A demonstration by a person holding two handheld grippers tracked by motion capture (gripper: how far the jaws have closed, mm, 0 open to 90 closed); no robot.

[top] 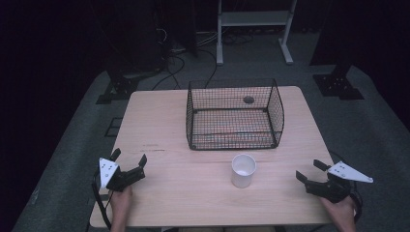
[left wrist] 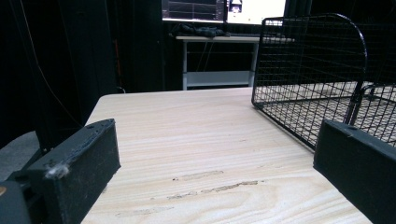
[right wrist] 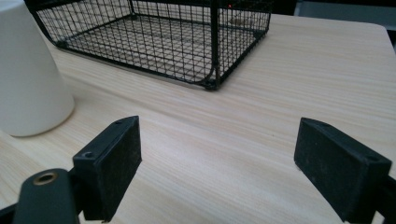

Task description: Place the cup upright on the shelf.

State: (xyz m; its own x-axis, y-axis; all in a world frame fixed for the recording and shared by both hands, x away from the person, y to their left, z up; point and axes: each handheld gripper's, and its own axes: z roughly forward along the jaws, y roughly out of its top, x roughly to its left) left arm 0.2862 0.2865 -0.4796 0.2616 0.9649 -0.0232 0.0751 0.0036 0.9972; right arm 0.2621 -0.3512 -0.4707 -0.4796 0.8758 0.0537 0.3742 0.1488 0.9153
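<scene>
At the centre of the high view, a white cup [top: 243, 170] stands upright on the wooden table [top: 159, 125], just below a black wire basket [top: 234, 115]. The left gripper [top: 128, 159] at lower left and right gripper [top: 309, 170] at lower right both have jaws spread, holding nothing, with bare tabletop between each and the cup.

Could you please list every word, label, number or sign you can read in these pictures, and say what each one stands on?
None can be read.
The white cup, the wire basket and the table bear no print.
The monitor behind the table in the left gripper view shows lines and bright patches, too small and blurred to read.
</scene>
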